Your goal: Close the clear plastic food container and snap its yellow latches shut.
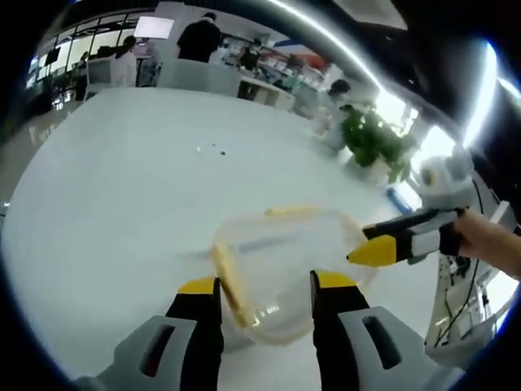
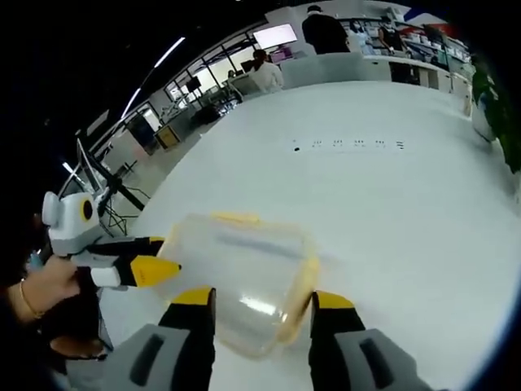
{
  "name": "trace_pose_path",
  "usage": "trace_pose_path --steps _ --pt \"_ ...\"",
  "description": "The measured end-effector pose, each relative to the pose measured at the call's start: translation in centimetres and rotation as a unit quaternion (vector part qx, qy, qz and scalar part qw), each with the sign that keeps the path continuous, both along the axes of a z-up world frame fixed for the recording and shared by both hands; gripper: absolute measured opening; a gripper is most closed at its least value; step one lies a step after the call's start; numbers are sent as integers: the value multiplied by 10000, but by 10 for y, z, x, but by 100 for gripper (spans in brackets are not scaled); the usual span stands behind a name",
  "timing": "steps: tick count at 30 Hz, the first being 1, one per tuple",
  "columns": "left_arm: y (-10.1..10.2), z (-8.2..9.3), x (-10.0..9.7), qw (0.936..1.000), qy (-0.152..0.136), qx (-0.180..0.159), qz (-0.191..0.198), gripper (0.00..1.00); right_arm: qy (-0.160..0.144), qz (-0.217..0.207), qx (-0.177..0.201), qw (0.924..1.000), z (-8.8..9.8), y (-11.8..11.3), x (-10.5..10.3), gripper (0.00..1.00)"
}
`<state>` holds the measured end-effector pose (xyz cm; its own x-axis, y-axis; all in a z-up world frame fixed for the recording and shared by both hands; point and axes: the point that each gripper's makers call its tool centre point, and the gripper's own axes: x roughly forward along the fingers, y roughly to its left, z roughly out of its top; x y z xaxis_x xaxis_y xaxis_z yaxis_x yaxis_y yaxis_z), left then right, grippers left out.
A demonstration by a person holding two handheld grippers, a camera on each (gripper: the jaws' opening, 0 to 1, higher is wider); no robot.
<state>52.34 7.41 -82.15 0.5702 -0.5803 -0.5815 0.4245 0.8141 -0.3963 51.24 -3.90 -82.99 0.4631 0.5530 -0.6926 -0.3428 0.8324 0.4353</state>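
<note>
Clear plastic food container (image 1: 281,269) sits on white tabletop (image 1: 122,195), lid apparently on; yellow latches visible at its edges. Left gripper (image 1: 264,285) hovers over the near rim, jaws spread, nothing between them. Right gripper (image 2: 262,300) likewise: jaws spread on either side of the container's near end, contact not certain.

Step, as judged: lid seated, latching under way or about to start. Cannot tell which latches are already snapped. Next move probably calls for pressing a latch flap (image 1: 230,281) down against the wall while the other gripper steadies the box.

View differences: left gripper view shows the right gripper's yellow tips touching or just beside the far-right rim. Right gripper view (image 2: 236,281) shows the left gripper at the container's left side, held by a hand (image 2: 45,285).
</note>
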Motion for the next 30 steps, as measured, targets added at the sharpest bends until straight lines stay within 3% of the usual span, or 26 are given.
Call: trace_pose_path --steps 1,3,11,30 --pt "0 0 2 10000 -29 -4 19 41 180 -142 355 9991 1 5 -1 43" --pt "0 1 6 9999 -53 -10 86 41 -212 -65 47 9997 1 1 6 43" --pt "0 1 21 9997 -140 -53 188 41 -170 -92 98 9998 1 2 19 43" --pt "3 1 47 9975 -401 -197 554 40 -434 -96 230 9987 2 5 44 43"
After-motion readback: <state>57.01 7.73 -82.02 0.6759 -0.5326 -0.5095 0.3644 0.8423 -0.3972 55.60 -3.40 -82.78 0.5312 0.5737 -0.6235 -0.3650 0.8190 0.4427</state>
